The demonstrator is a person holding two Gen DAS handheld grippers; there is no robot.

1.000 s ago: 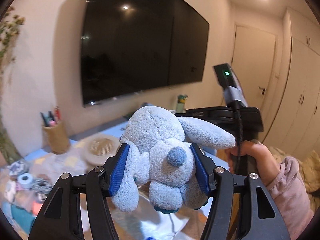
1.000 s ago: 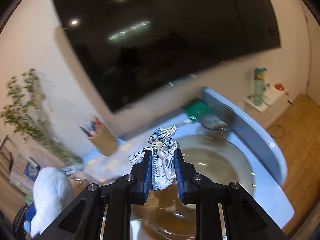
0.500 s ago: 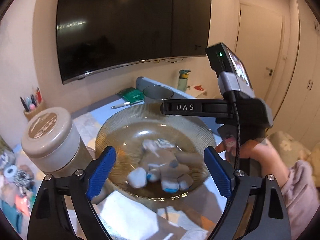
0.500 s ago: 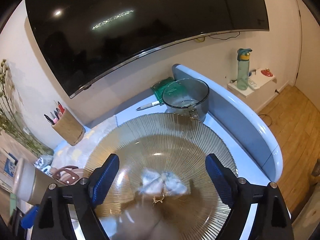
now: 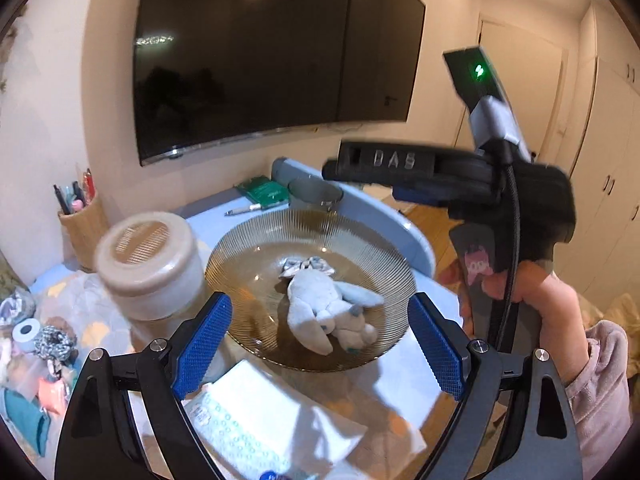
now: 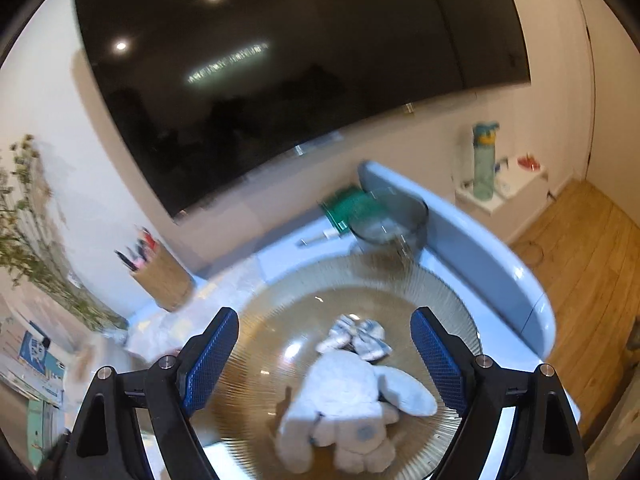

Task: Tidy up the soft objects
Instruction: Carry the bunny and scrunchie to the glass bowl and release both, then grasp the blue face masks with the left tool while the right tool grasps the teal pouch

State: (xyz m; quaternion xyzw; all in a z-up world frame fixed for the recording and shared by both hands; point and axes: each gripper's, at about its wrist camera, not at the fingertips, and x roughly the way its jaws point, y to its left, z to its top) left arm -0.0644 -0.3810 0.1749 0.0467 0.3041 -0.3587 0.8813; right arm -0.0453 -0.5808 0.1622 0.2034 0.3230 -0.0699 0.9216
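Observation:
A pale blue plush dog [image 5: 320,308] lies on its side in a ribbed amber glass bowl [image 5: 240,248]. A plaid fabric bow [image 5: 306,266] rests just behind it, touching it. My left gripper [image 5: 319,300] hovers over the bowl's near rim, open, with nothing between its blue pads. In the right wrist view the same plush dog [image 6: 344,400] and bow [image 6: 356,336] lie in the bowl [image 6: 440,288]. My right gripper [image 6: 324,316] is open and empty above them. A hand [image 5: 552,300] holds the right gripper's handle at the right.
A lidded beige jar [image 5: 148,264] stands left of the bowl, with a woven pen holder [image 5: 82,224] behind it. A glass pot [image 5: 316,194] and a green book [image 5: 262,190] sit at the back. A white packet [image 5: 256,412] lies in front. Small items [image 5: 36,340] crowd the far left.
Both grippers opened and let go. The plush dog left the left gripper and the plaid bow left the right one. Both now lie in the bowl.

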